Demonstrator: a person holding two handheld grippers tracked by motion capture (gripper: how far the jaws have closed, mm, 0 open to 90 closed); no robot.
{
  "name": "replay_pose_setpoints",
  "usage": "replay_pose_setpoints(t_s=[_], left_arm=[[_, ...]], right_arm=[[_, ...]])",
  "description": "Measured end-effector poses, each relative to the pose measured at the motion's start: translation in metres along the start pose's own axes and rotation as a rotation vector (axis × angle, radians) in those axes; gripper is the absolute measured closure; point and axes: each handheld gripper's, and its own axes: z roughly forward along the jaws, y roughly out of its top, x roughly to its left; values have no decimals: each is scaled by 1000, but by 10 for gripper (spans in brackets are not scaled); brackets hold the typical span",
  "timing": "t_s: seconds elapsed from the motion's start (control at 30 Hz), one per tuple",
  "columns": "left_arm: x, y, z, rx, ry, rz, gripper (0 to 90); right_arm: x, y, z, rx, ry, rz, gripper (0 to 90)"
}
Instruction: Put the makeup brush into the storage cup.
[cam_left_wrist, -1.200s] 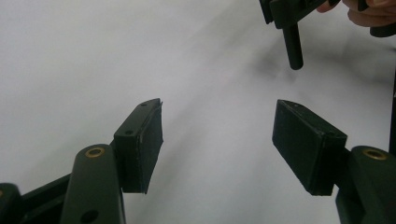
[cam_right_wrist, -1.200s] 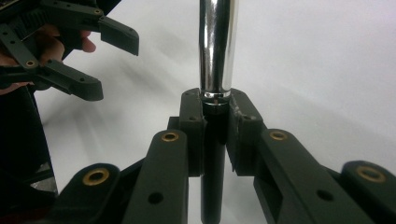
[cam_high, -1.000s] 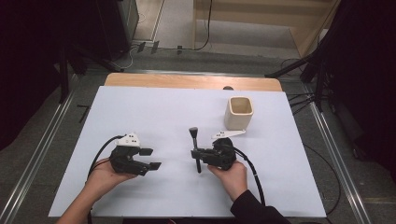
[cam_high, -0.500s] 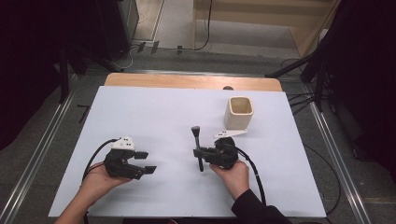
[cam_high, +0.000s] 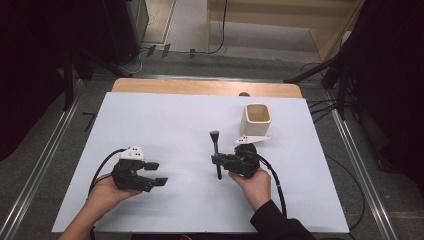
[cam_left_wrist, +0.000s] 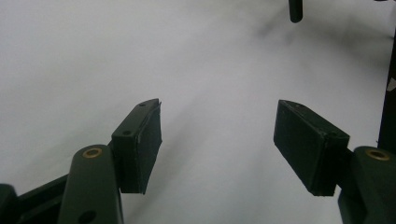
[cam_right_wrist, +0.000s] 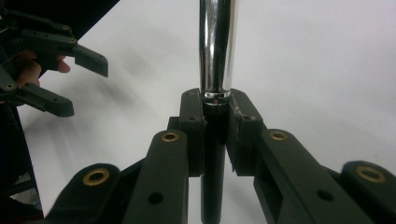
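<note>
A slim tool (cam_high: 216, 150) with a shiny metal shaft (cam_right_wrist: 216, 46) and a black handle lies across the jaws of my right gripper (cam_high: 218, 161), which is shut on it at the joint of shaft and handle (cam_right_wrist: 215, 119). Its dark head (cam_high: 214, 134) points toward the far side of the table. My left gripper (cam_high: 156, 173) is at the front left of the white table (cam_high: 165, 120), held by a hand, its jaws wide open with nothing between the pads (cam_left_wrist: 149, 140). A cream square cup (cam_high: 257, 119) stands upright beyond the right gripper.
A cable (cam_high: 100, 170) loops from the left gripper and another cable (cam_high: 275, 175) trails from the right one. The table's wooden far edge (cam_high: 200, 87) borders a floor with metal rails (cam_high: 45, 160) and dark stands on both sides.
The left gripper has slid a little toward the front left of the table. The right gripper and the tool have hardly moved.
</note>
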Motion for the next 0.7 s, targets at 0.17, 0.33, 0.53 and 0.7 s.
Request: replay_pose_setpoints(t_s=[0.17, 0.33, 0.53, 0.7], left_arm=[[1, 0, 0, -10, -5, -5, 331], [2, -1, -2, -21, -7, -11, 331], [5, -1, -2, -24, -6, -21, 331], [6, -1, 0, -20, -2, -25, 330]], right_arm=[[-2, 6, -3, -7, -5, -7, 793], [-3, 12, -5, -7, -11, -18, 794], [-6, 19, -10, -19, -22, -23, 794], [-11, 24, -14, -29, -35, -25, 794]])
